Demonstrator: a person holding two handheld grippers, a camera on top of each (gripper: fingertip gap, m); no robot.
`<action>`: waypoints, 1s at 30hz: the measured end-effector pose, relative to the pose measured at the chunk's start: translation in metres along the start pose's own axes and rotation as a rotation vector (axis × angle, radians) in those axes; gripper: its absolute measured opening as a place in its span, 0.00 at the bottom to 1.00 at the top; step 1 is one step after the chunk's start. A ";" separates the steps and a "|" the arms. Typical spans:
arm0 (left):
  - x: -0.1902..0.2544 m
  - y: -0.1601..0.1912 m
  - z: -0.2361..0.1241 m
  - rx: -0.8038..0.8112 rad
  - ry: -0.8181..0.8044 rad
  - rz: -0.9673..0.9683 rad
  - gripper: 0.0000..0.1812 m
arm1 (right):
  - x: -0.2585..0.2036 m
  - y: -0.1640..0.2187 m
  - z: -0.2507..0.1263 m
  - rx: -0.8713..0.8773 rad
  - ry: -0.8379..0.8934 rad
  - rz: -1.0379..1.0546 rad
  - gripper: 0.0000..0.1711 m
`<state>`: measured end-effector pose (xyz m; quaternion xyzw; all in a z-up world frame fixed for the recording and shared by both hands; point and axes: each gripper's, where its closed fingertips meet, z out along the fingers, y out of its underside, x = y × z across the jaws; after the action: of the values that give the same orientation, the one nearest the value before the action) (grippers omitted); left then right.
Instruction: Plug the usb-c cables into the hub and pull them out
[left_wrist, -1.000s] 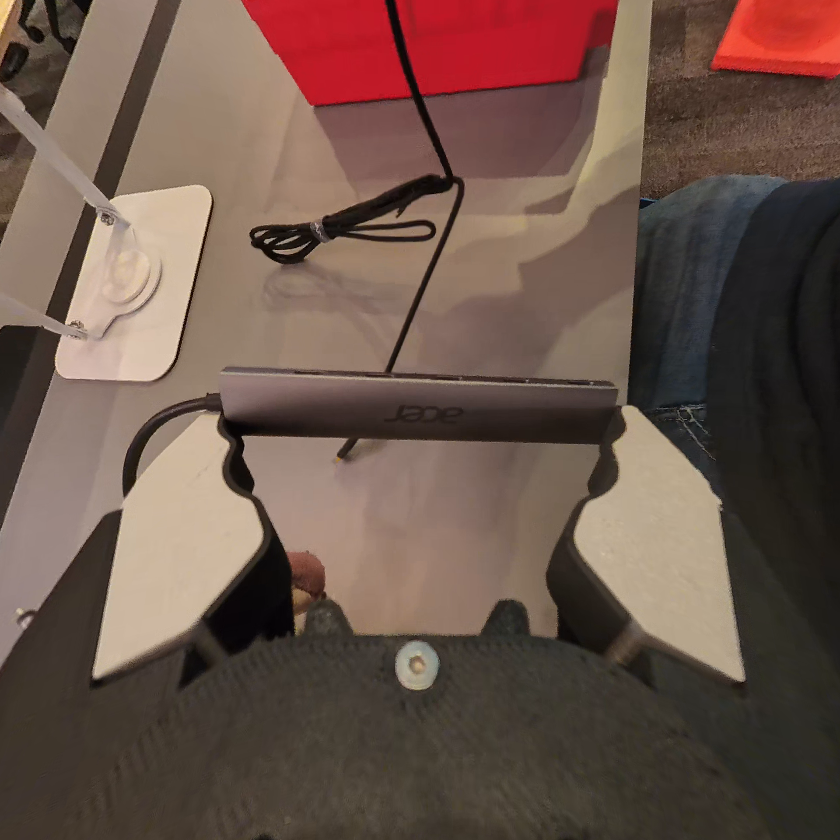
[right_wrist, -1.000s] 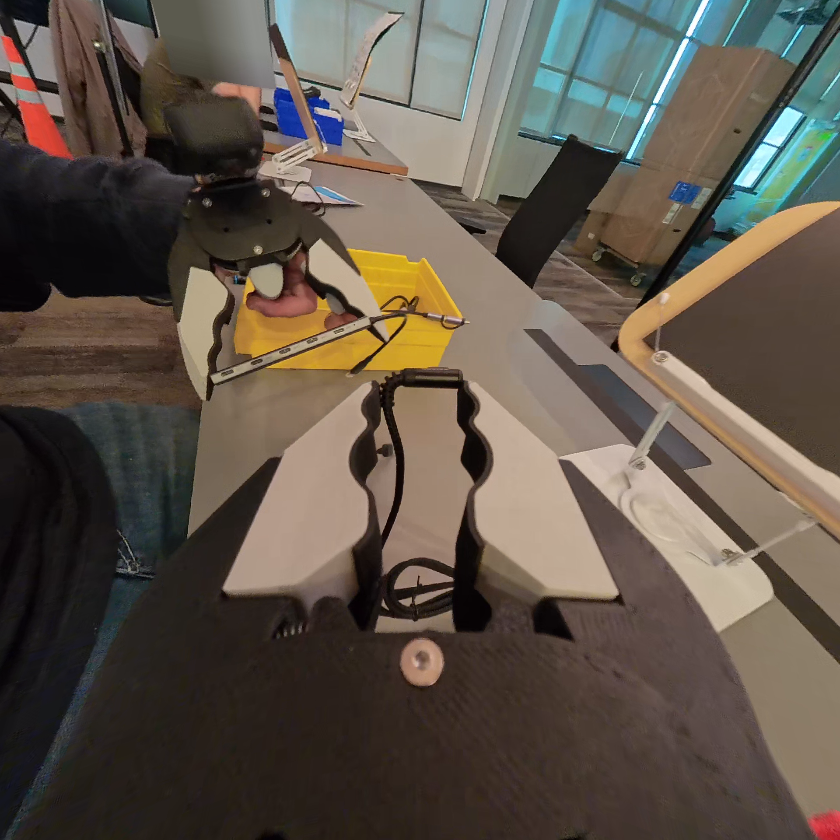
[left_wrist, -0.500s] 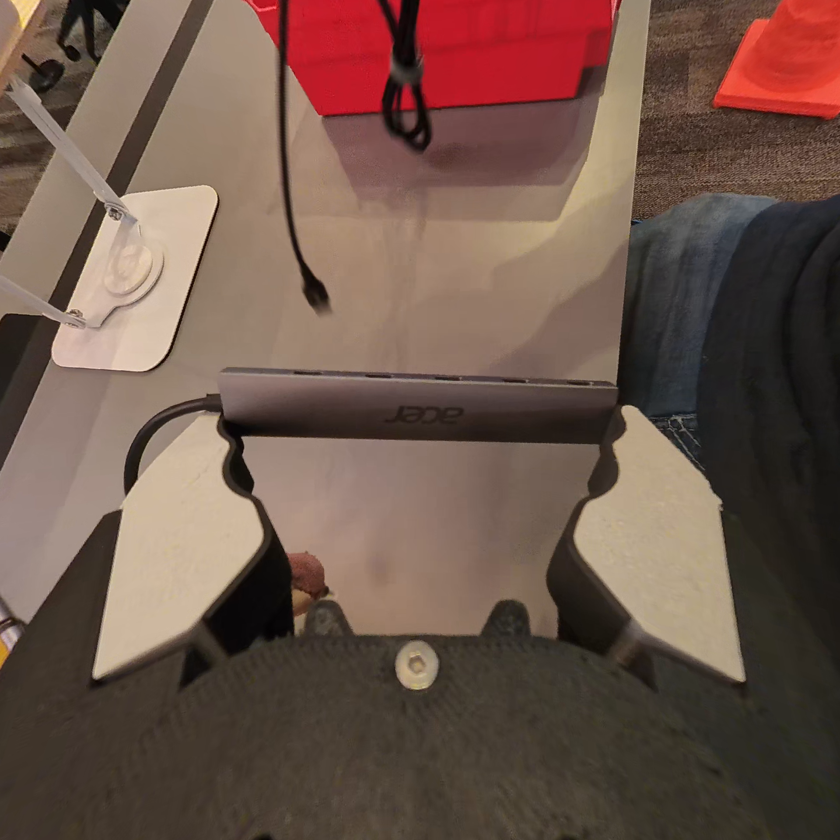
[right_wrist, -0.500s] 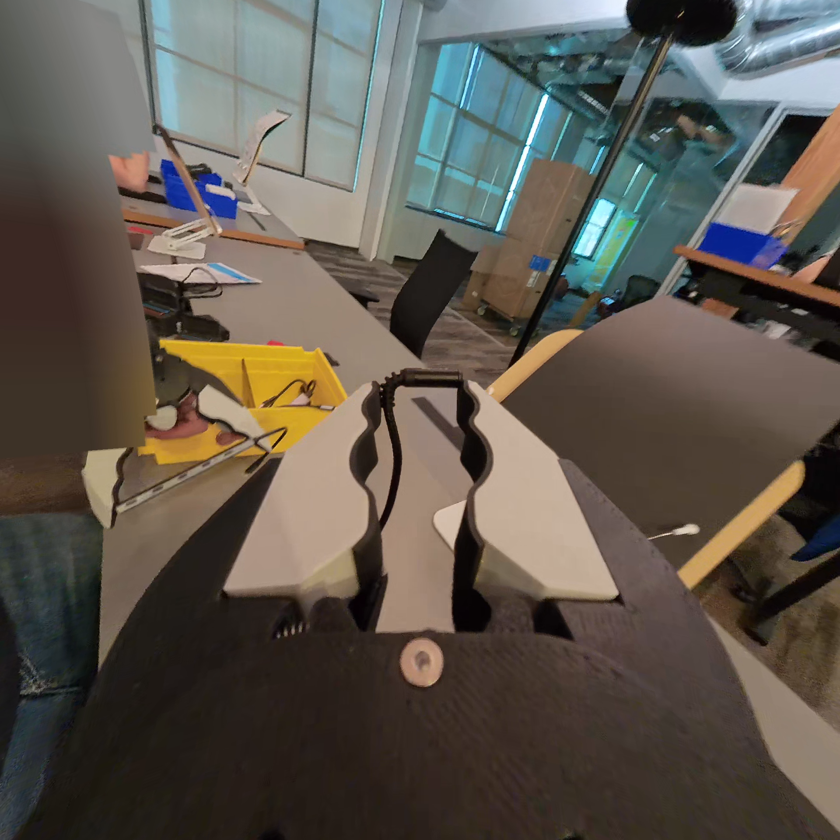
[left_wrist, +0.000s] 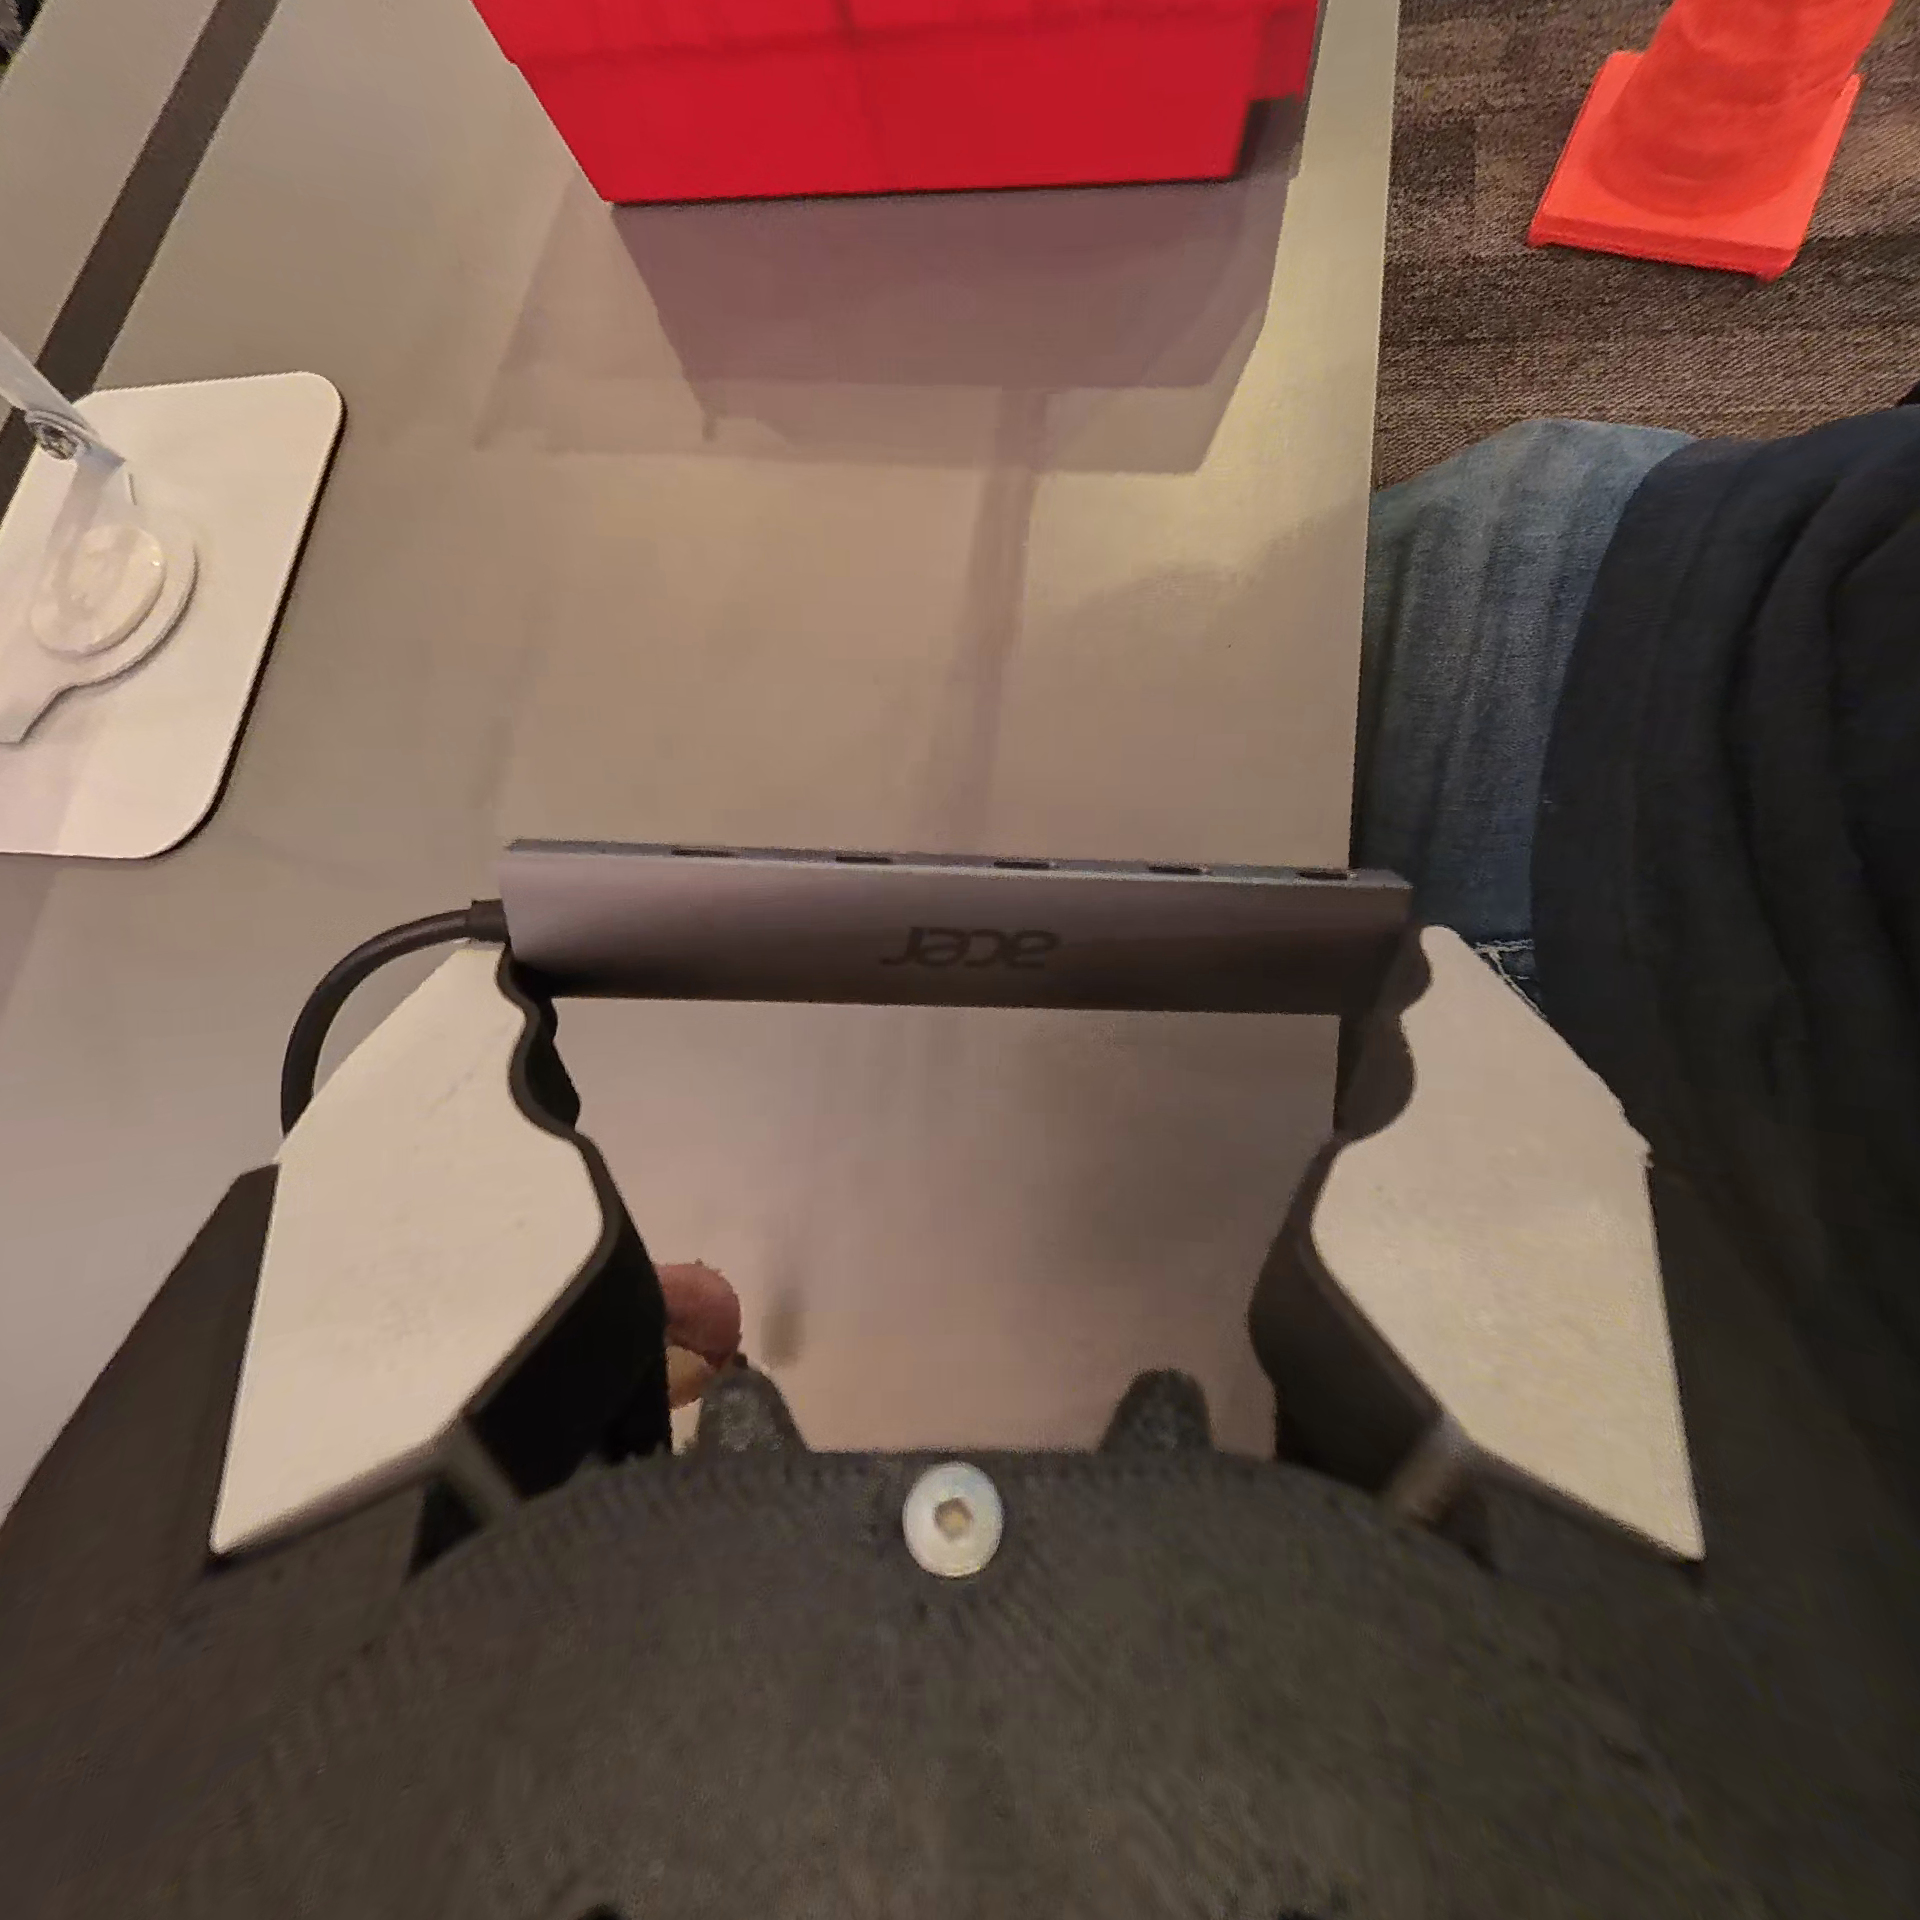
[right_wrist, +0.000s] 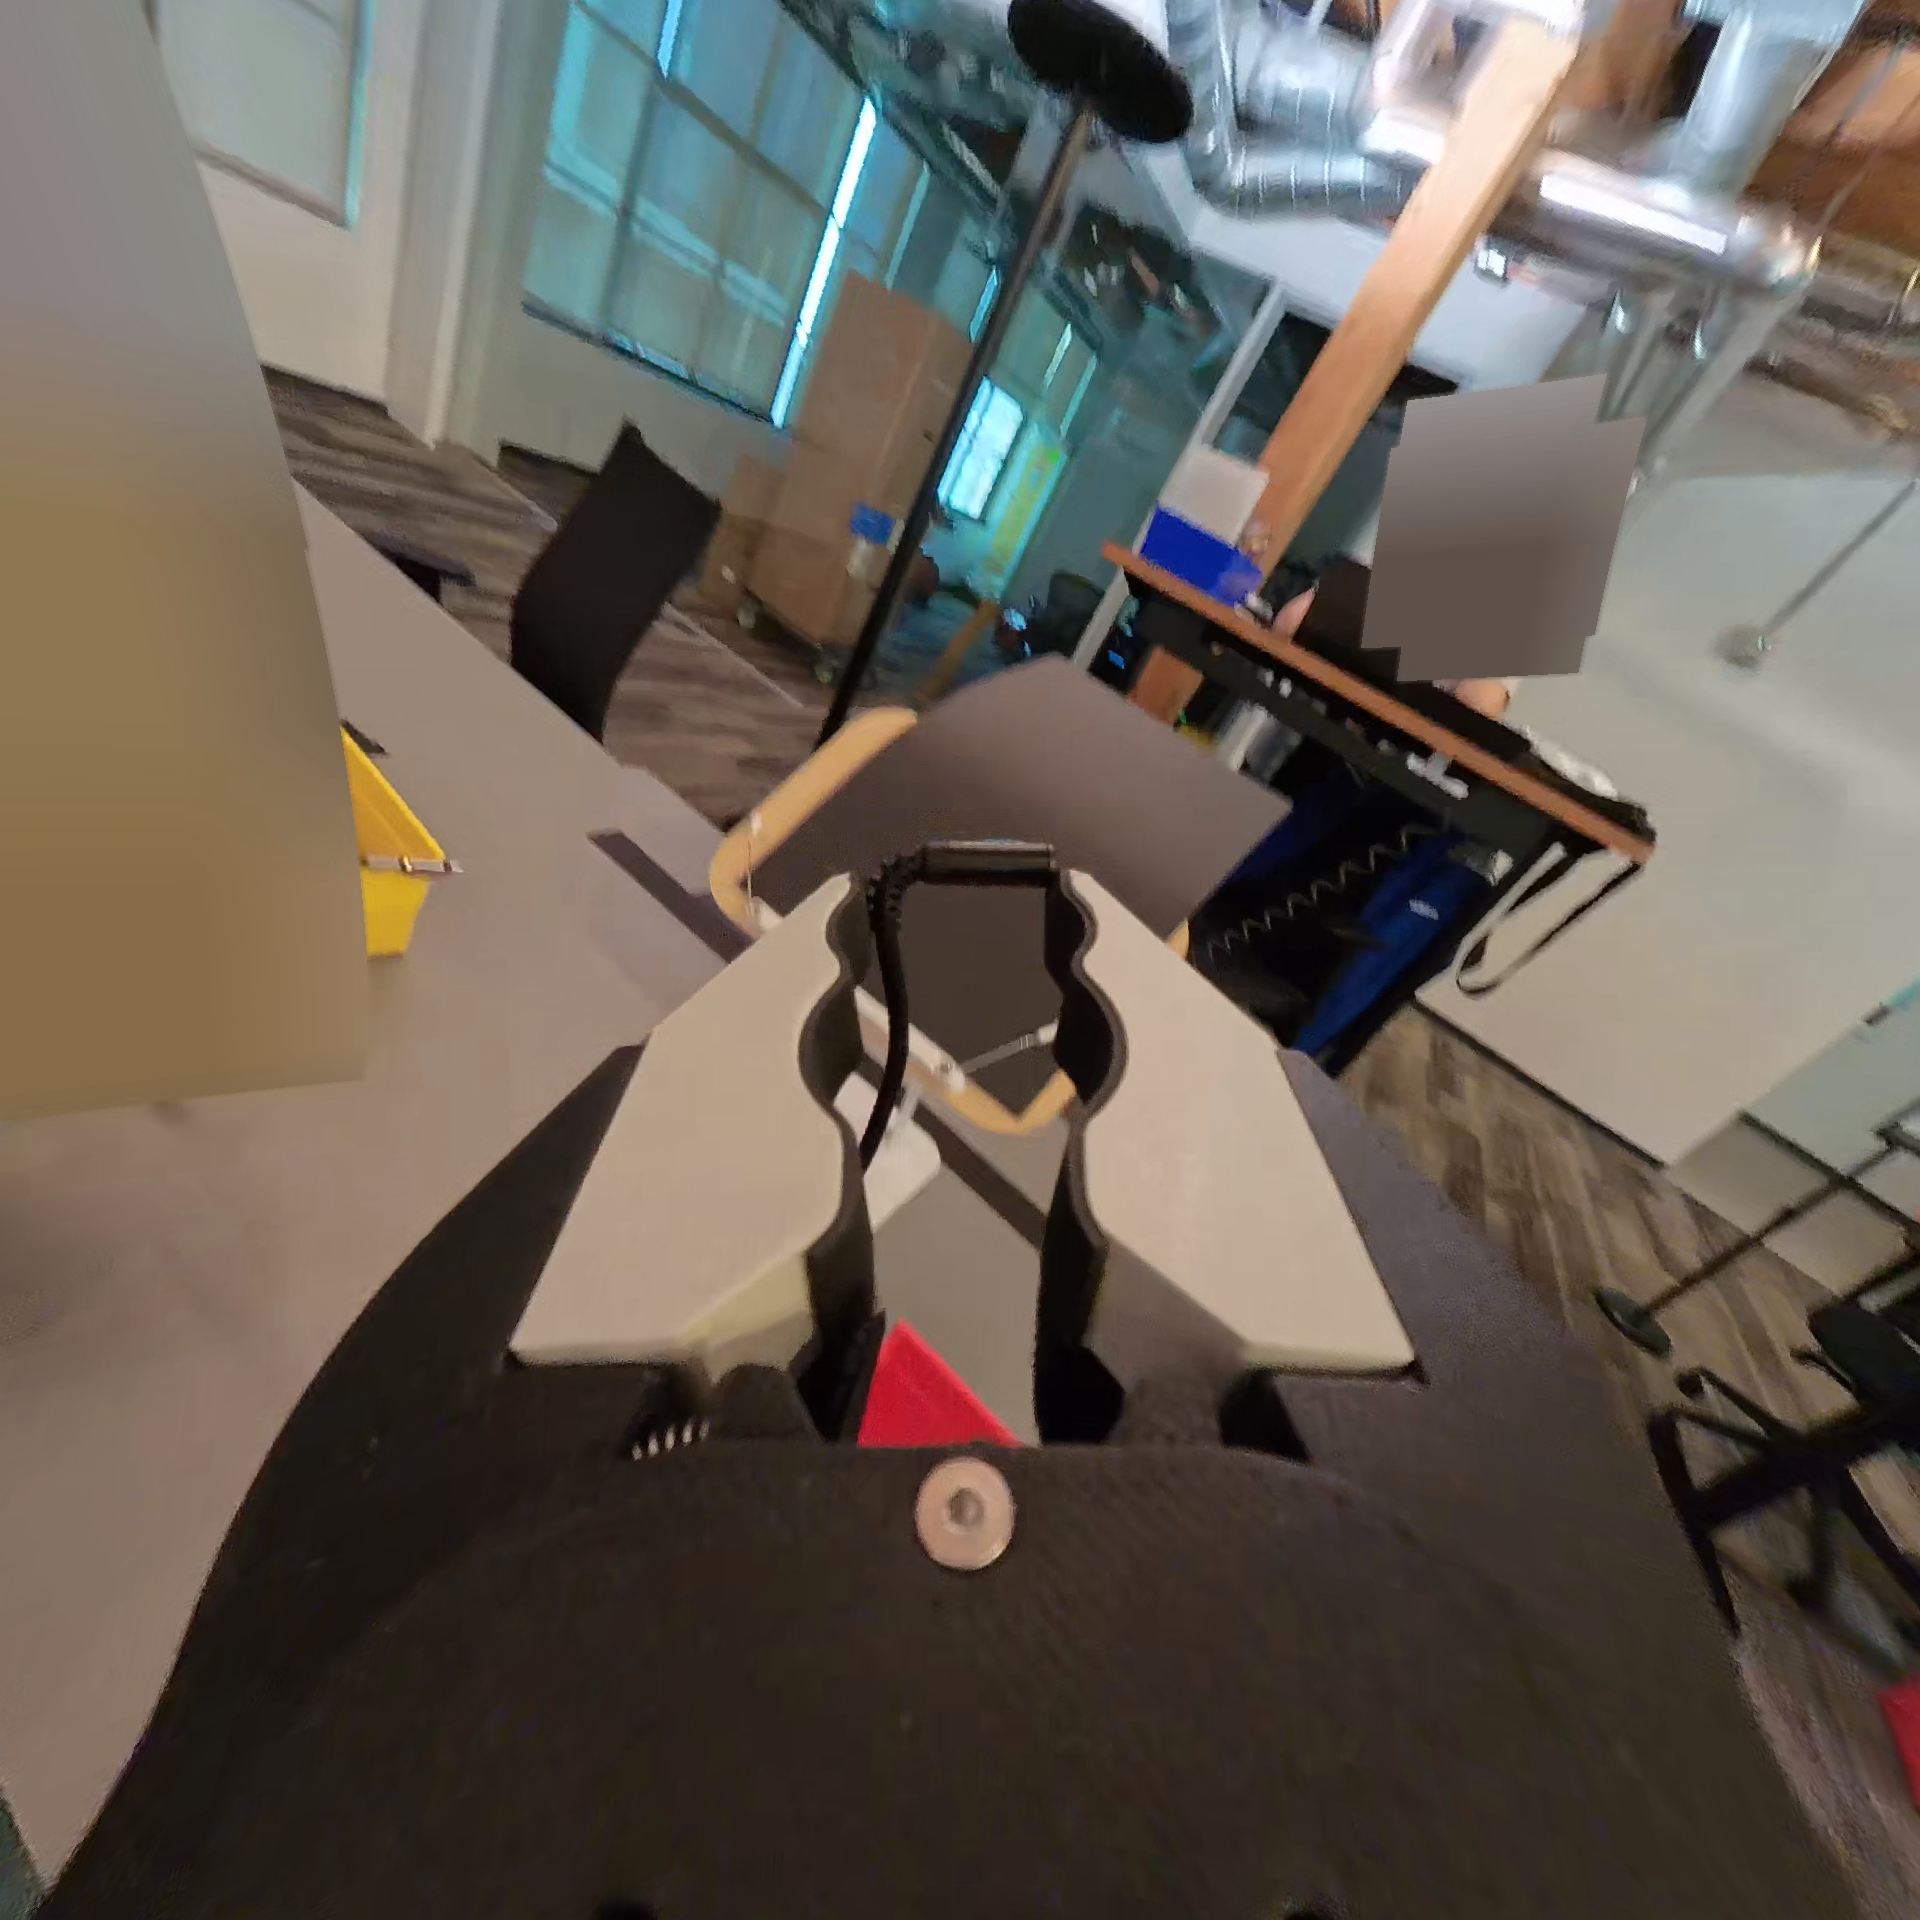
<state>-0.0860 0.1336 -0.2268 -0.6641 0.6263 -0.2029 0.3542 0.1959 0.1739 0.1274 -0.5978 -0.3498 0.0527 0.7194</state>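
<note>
A slim grey metal hub (left_wrist: 956, 940) is clamped end to end by the widely spread left hand-held gripper (left_wrist: 956, 977) above the grey worktop (left_wrist: 727, 644). Its long axis runs from 9 to 3 o'clock, its port edge facing 12. A printed logo is borne on its face. Its black lead (left_wrist: 343, 987) exits at 9 o'clock. A black usb-c cable plug (right_wrist: 987, 864) is pinched crosswise by the narrowed right hand-held gripper (right_wrist: 961, 894).
</note>
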 end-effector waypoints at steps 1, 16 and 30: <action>0.001 0.001 0.001 -0.003 0.004 0.000 0.79 | 0.001 0.013 -0.002 -0.035 0.014 -0.004 0.18; 0.009 0.007 0.015 -0.037 0.032 0.000 0.79 | -0.016 0.156 -0.059 -0.253 0.104 0.147 0.18; 0.013 0.009 0.017 -0.046 0.042 0.004 0.79 | -0.045 0.322 -0.081 -0.737 0.166 0.115 0.19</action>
<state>-0.0785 0.1245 -0.2473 -0.6665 0.6395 -0.2018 0.3258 0.3183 0.1747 -0.1842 -0.8372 -0.2518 -0.0851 0.4780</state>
